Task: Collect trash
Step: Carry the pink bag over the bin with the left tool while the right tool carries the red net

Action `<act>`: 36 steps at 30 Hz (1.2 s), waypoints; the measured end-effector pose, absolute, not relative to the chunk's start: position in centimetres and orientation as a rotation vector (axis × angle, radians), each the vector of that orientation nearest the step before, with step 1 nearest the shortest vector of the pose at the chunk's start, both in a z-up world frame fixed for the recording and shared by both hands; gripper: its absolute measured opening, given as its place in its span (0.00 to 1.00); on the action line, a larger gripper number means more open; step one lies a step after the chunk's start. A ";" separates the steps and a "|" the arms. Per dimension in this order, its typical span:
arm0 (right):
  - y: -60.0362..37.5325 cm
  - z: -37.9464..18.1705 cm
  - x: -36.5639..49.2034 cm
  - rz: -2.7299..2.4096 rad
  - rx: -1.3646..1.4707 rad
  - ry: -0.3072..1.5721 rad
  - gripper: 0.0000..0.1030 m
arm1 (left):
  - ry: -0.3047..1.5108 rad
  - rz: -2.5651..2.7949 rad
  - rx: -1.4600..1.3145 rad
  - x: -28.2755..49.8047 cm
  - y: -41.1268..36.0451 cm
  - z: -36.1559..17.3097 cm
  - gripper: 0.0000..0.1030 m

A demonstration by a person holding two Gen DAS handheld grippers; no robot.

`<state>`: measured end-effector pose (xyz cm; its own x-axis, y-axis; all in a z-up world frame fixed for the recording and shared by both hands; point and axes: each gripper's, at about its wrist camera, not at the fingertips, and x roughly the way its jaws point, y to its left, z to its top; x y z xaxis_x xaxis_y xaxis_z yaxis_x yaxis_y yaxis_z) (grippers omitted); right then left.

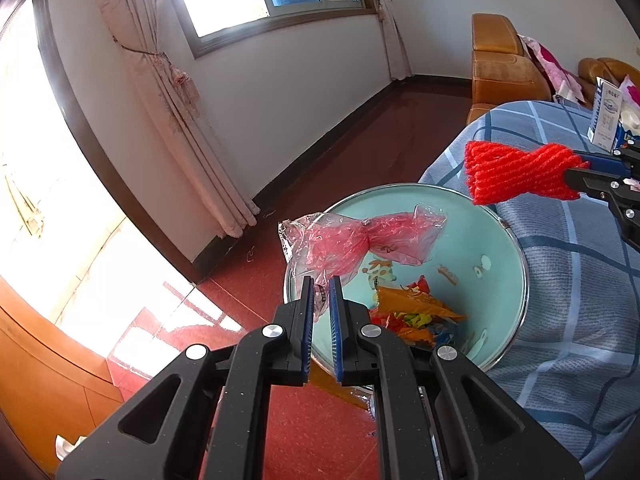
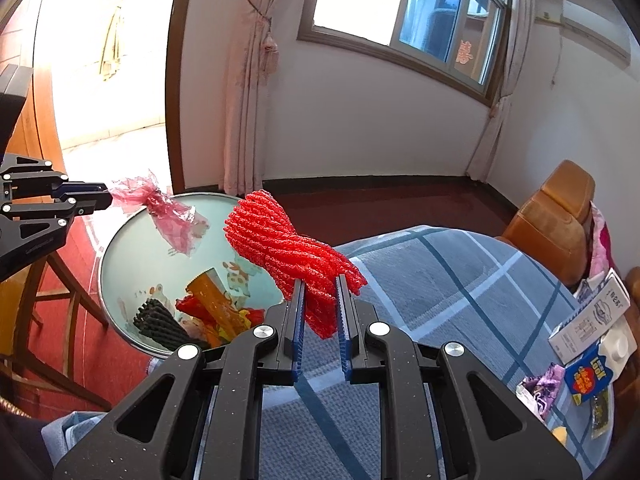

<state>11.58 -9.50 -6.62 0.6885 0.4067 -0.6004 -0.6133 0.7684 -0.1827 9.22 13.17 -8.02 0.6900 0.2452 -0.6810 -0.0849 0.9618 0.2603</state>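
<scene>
Over a half-hidden bin [image 1: 504, 240], left gripper [image 1: 322, 280] clamps pink wrapper [image 1: 352, 240], right gripper [image 2: 320, 280] clamps red netting [image 2: 280, 240].

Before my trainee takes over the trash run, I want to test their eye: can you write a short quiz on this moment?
1. True or false: the left claw is empty.
2. What does the right claw grip? A) milk carton B) red foam net C) black net
3. Fill in: the bin stands beside the table with the ____ checked cloth.

Key:
1. False; it pinches a pink plastic wrapper over the bin.
2. B, the red foam net.
3. Blue; see the cloth.
</scene>
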 end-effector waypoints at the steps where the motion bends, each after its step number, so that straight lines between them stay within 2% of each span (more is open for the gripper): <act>1: -9.4 -6.6 11.5 0.588 -0.391 0.568 0.15 | 0.789 0.186 0.215 9.2 13.2 -8.0 0.07; 36: -7.8 -6.4 11.0 0.613 -0.412 0.561 0.15 | 0.798 0.197 0.200 9.0 14.2 -8.3 0.08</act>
